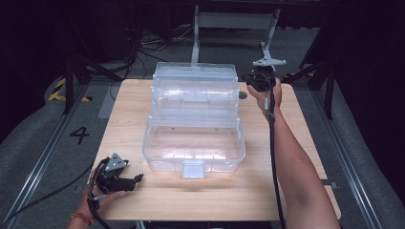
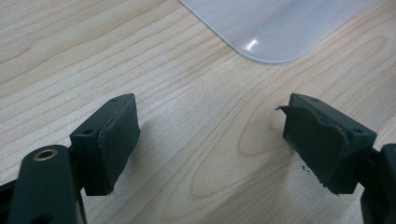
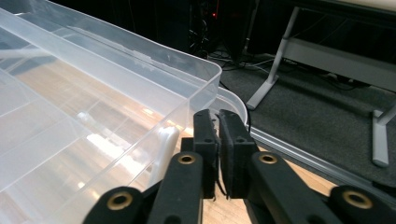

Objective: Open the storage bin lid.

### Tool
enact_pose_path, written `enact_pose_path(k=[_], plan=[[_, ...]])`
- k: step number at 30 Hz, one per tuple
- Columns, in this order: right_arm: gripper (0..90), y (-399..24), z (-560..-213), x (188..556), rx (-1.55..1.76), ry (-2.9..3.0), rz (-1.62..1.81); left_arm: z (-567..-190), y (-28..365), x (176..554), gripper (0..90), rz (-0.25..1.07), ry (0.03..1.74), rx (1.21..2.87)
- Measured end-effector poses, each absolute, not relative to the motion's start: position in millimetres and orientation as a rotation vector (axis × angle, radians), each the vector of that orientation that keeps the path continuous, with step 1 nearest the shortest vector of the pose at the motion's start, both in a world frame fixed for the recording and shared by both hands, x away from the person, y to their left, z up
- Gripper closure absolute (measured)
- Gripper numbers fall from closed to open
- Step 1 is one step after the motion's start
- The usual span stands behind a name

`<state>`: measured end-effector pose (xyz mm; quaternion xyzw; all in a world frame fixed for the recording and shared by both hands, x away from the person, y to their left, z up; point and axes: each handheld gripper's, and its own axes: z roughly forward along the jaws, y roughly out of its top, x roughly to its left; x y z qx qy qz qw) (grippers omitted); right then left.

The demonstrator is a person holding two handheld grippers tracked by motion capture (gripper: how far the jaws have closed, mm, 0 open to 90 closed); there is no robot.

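A clear plastic organiser box (image 1: pixel 193 143) stands in the middle of the wooden table (image 1: pixel 305 138), its upper tray (image 1: pixel 195 88) raised and set back over the deep base. My right gripper (image 1: pixel 246 88) sits at the tray's right end. In the right gripper view its jaws (image 3: pixel 218 116) stand almost together with nothing between them, just right of the tray's corner wall (image 3: pixel 140 88). My left gripper (image 1: pixel 138 178) rests on the table near the front left, open and empty. Its pads (image 2: pixel 116 140) stand wide apart over bare wood, with a rounded corner of the box (image 2: pixel 275 32) ahead.
A latch tab (image 1: pixel 193 169) sticks out from the box's front wall. Beyond the table's far edge stand a grey metal frame (image 1: pixel 234 21) and loose cables on dark carpet. A rail runs along the floor on the left, beside a painted number.
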<state>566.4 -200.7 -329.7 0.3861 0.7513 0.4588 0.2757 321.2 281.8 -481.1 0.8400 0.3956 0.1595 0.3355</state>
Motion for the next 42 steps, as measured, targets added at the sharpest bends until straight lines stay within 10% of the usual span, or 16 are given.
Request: enact_pose_path(k=[42], plan=[[49.4,-263.1,-364.4,441.5,0.817,2.205,1.049,-481.3,281.1,319.9,18.9,0.413,1.045,2.186]])
